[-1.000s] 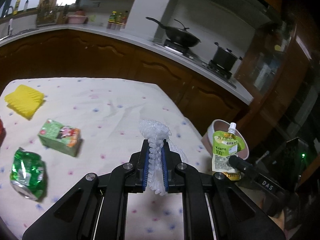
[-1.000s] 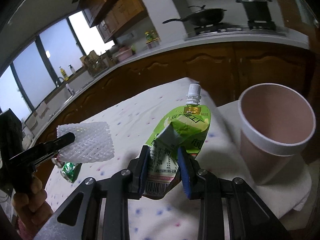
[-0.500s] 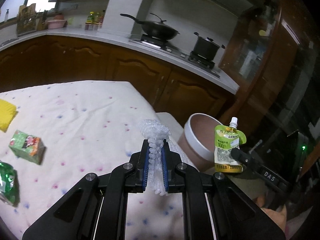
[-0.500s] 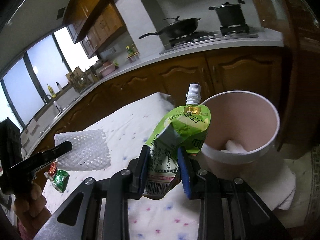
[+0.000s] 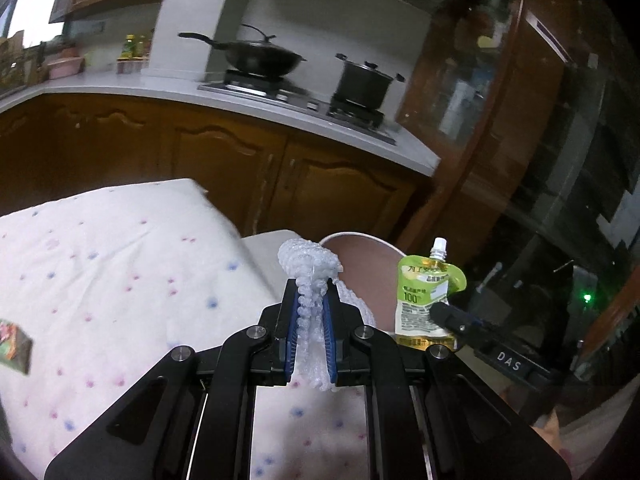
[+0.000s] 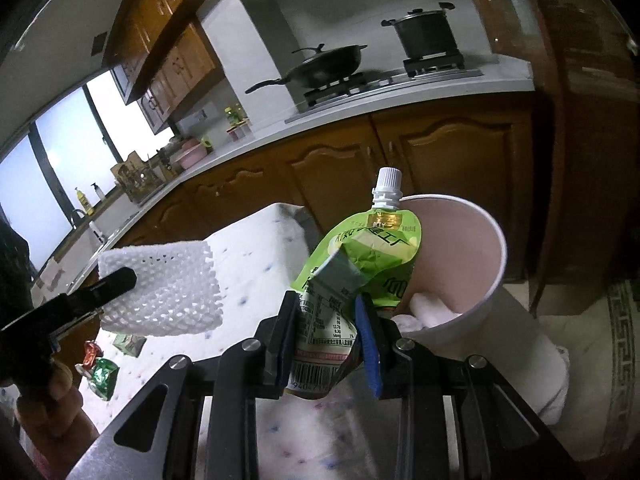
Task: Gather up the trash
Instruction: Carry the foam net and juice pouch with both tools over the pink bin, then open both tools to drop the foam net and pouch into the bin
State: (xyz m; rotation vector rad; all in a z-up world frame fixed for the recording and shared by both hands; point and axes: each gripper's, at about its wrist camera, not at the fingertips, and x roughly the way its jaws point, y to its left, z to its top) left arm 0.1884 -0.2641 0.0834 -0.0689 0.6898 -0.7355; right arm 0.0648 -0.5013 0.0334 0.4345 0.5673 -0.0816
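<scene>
My left gripper [image 5: 311, 304] is shut on a white foam net sleeve [image 5: 310, 268], held over the table's right edge just left of the pink bin [image 5: 360, 248]. In the right wrist view the sleeve [image 6: 160, 288] hangs at the left. My right gripper [image 6: 328, 320] is shut on a green drink pouch [image 6: 360, 256] with a white cap, held at the near rim of the bin [image 6: 460, 248]. White trash [image 6: 432, 312] lies inside the bin. The pouch also shows in the left wrist view [image 5: 426, 296].
The table has a white dotted cloth [image 5: 120, 264]. A green carton [image 5: 14, 350], a crushed green can [image 6: 102, 374] and a red wrapper [image 6: 90, 350] lie on it. Wooden cabinets [image 5: 240, 176] and a stove with pans [image 5: 260, 60] stand behind.
Both grippers have moved right toward the bin with their loads. The pouch has come up to the bin's rim, and the foam sleeve has reached the table's right edge.
</scene>
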